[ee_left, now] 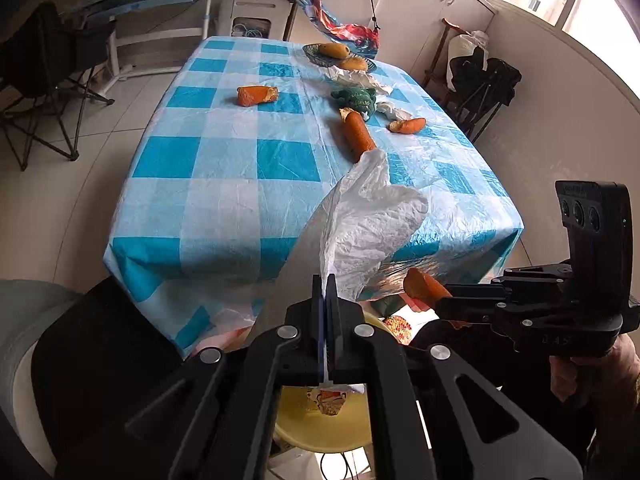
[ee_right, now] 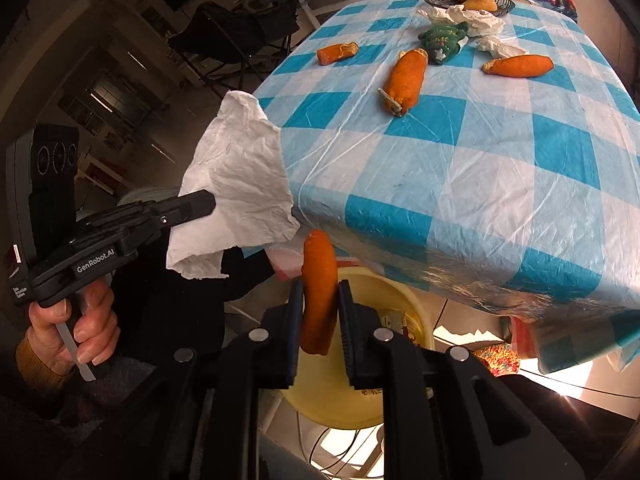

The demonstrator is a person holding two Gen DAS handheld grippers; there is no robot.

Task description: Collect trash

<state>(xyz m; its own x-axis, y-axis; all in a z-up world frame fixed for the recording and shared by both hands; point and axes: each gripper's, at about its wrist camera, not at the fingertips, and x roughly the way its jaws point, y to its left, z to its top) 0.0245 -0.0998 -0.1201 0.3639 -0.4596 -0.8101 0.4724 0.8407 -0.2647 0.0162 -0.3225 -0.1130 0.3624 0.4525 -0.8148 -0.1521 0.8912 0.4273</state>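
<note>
My left gripper [ee_left: 325, 280] is shut on a crumpled white tissue [ee_left: 372, 220], which stands up from its tips off the table's near edge. In the right wrist view the same tissue [ee_right: 236, 184] hangs from the left gripper [ee_right: 210, 202]. My right gripper [ee_right: 320, 288] is shut on a long orange peel [ee_right: 318, 272], held upright between the pads. Both grippers hover over a yellow bin [ee_right: 400, 300] on the floor, which holds some scraps. Three more orange peels [ee_right: 406, 80] [ee_right: 520, 66] [ee_right: 338, 53] and crumpled tissues [ee_right: 476, 20] lie on the table.
The table carries a blue-and-white checked cloth [ee_left: 224, 152]. A green knitted item [ee_right: 444, 38] and a dark basket with bread rolls [ee_right: 472, 0] sit at its far end. Black folding chairs [ee_left: 44, 80] stand to the left, cabinets and a window at the back right.
</note>
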